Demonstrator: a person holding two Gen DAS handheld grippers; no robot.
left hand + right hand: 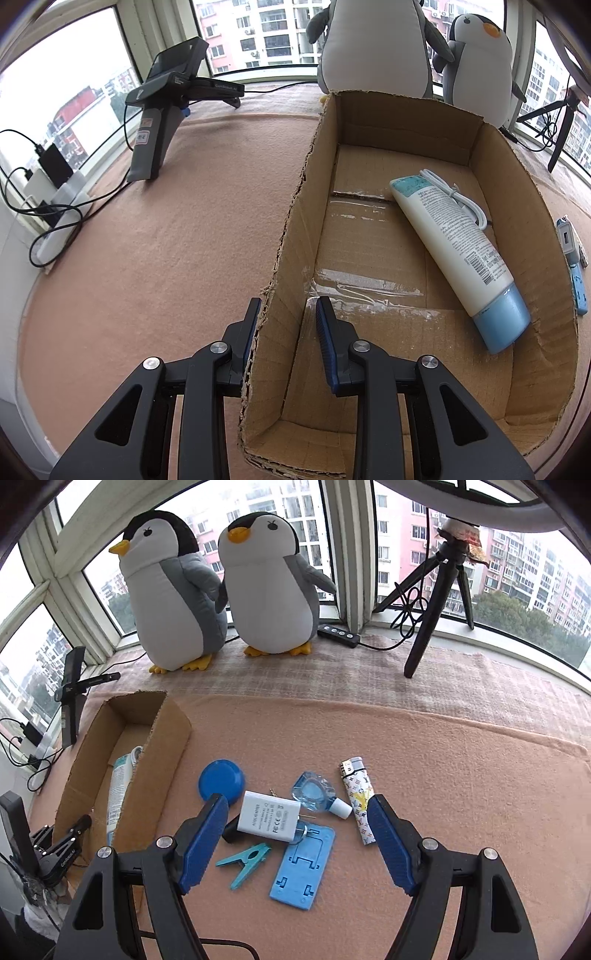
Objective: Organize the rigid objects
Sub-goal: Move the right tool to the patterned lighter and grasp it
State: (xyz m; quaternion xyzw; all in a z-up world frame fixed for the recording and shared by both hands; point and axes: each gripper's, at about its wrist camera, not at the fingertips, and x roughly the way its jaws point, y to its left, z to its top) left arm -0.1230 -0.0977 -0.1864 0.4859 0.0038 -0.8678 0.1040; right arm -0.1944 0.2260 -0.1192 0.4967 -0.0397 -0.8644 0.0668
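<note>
Left gripper [286, 310] pinches the near wall of the box [291, 229], where a tube [458, 254] and cable [454, 195] lie, while right gripper [297, 814] hangs spread above the adapter [267, 816], stand [303, 864], peg [245, 862] and lighter [358, 797].

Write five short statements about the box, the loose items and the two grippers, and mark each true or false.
1. The left gripper is shut on the wall of the cardboard box. True.
2. The box is empty. False: a white tube with a blue cap and a white cable lie in it.
3. The right gripper holds the lighter. False: its jaws stand open, holding nothing.
4. The white adapter lies outside the box. True.
5. The blue disc sits in the box. False: it is on the blanket.
</note>
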